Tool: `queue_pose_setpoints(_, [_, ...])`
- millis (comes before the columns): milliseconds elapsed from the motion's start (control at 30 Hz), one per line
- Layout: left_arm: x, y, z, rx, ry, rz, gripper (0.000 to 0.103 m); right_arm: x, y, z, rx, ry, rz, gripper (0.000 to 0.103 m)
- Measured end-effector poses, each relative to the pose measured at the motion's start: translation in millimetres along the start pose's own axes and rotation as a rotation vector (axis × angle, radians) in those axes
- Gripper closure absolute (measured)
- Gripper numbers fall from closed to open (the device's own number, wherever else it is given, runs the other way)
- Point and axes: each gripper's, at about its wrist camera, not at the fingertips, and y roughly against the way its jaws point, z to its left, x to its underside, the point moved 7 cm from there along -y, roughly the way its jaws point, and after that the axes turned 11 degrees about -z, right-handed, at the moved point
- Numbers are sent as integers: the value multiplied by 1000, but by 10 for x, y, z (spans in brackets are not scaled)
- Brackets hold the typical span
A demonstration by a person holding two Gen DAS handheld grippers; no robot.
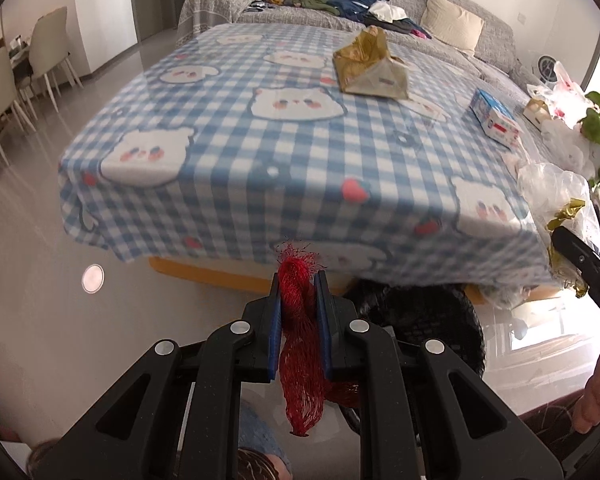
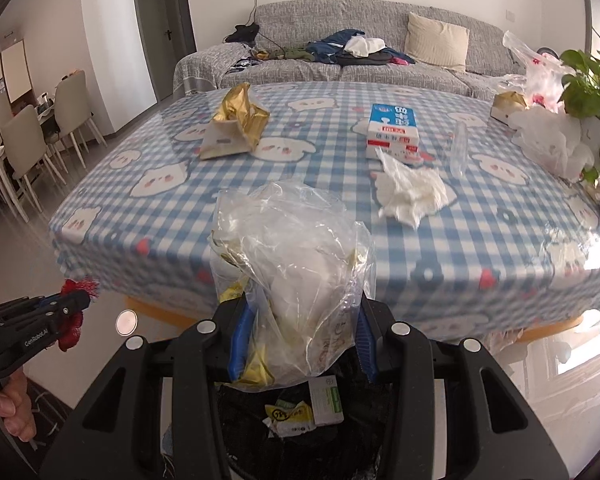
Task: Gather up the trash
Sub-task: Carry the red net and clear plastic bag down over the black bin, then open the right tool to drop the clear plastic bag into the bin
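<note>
My left gripper (image 1: pixel 298 284) is shut on a red mesh net bag (image 1: pixel 300 344) that hangs down between its fingers, in front of the table's near edge. It also shows in the right wrist view (image 2: pixel 74 300). My right gripper (image 2: pixel 300 312) is shut on a clear plastic bag (image 2: pixel 296 248) stuffed with gold and white wrappers, held above a black trash bin (image 2: pixel 300 436) that holds small packets. In the left wrist view the bin (image 1: pixel 440 320) stands under the table edge. On the table lie a gold crumpled carton (image 2: pixel 236 124), a blue-and-white box (image 2: pixel 392 130) and a crumpled white tissue (image 2: pixel 412 192).
The table has a blue checked cloth (image 2: pixel 260 184). White plastic bags (image 2: pixel 552 140) and a green plant (image 2: pixel 592 92) sit at its right end. A grey sofa (image 2: pixel 340 68) with clothes stands behind. Dining chairs (image 2: pixel 28 144) are at the left.
</note>
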Motion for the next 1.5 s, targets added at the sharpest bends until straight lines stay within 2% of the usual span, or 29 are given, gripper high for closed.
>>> queue_pose_setpoints(500, [538, 28, -44, 7, -6, 36, 89, 588, 106, 136, -7, 0, 55, 63])
queue_pose_setpoints(867, [838, -149, -37, -21, -18, 73, 89, 1034, -56, 181, 8, 2, 116, 62])
queue_pose_setpoints(1000, [916, -294, -6, -37, -18, 87, 89, 1190, -203, 120, 25, -4, 154, 62])
queue_pose_setpoints(1200, [984, -438, -58, -17, -24, 90, 89, 1379, -379, 96, 38, -9, 201, 62])
queue_pose_setpoints(1500, [1046, -549, -126, -10, -50, 100, 88, 1500, -510, 114, 36, -4, 235, 60])
